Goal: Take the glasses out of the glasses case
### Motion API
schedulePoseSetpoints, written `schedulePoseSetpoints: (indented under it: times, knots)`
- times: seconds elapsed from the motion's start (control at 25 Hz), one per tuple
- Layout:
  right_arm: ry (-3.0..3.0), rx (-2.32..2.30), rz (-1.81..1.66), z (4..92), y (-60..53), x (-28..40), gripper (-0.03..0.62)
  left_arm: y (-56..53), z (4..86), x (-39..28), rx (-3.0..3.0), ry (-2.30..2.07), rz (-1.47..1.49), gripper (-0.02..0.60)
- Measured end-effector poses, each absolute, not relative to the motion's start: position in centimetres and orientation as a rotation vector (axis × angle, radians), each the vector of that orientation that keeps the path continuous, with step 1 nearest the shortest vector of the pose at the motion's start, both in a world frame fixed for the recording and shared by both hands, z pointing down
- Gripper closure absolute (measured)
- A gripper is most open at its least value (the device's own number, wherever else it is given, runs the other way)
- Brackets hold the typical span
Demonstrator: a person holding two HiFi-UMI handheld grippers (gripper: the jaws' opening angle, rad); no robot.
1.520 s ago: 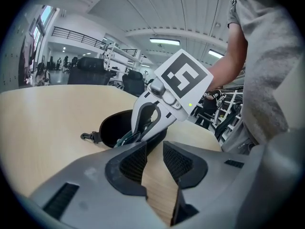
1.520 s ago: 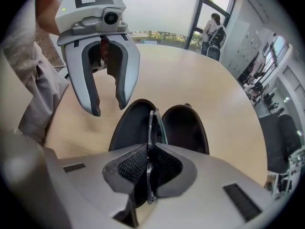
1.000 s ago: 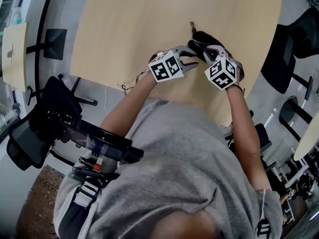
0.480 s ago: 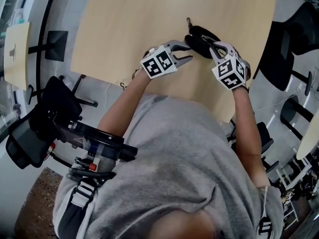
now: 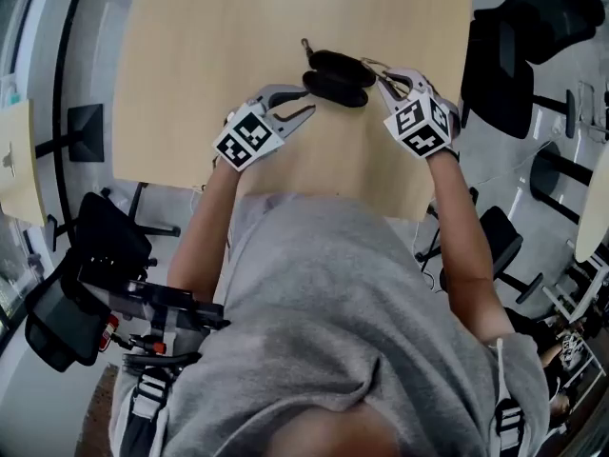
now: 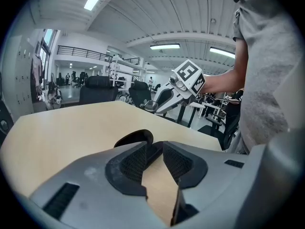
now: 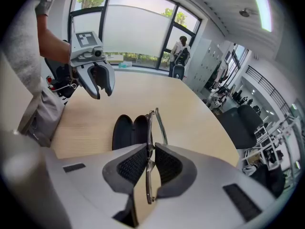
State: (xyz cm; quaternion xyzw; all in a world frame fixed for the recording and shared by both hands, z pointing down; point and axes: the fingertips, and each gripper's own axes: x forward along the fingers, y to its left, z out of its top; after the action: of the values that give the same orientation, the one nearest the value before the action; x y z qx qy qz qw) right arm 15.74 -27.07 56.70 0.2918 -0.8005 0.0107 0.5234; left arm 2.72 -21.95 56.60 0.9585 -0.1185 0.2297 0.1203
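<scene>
the table is filling the head view, where the black glasses case is lying open between the two tools, though their jaws are hard to read from there. the right gripper view is settling one: the right hand-held gripper is clenching on the thin frame of the glasses, holding them edge-on, out of the case and just to its right. the left gripper view is showing the left hand-held gripper released, its pads standing apart with nothing between them and the case just beyond. a second ago both tools were crowding over the case; now the right one is drawing off with the glasses. the lenses are hard to make out, and the person's body is covering the table's near edge.
</scene>
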Motion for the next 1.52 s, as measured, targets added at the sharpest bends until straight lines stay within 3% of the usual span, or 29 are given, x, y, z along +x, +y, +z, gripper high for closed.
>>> schedulePoseSetpoints:
  times: [0.6, 1.52]
  knots:
    - [-1.797, 0.808, 0.205, 61.9, -29.0, 24.5, 0.542, -22.2, 57.0, 0.3, 2.742, -0.407, 0.659, 0.479]
    - [-1.672, 0.653, 0.395, 71.0, -26.9, 27.4, 0.542, -20.3, 56.6, -0.9, 2.714, -0.428, 0.645, 0.479]
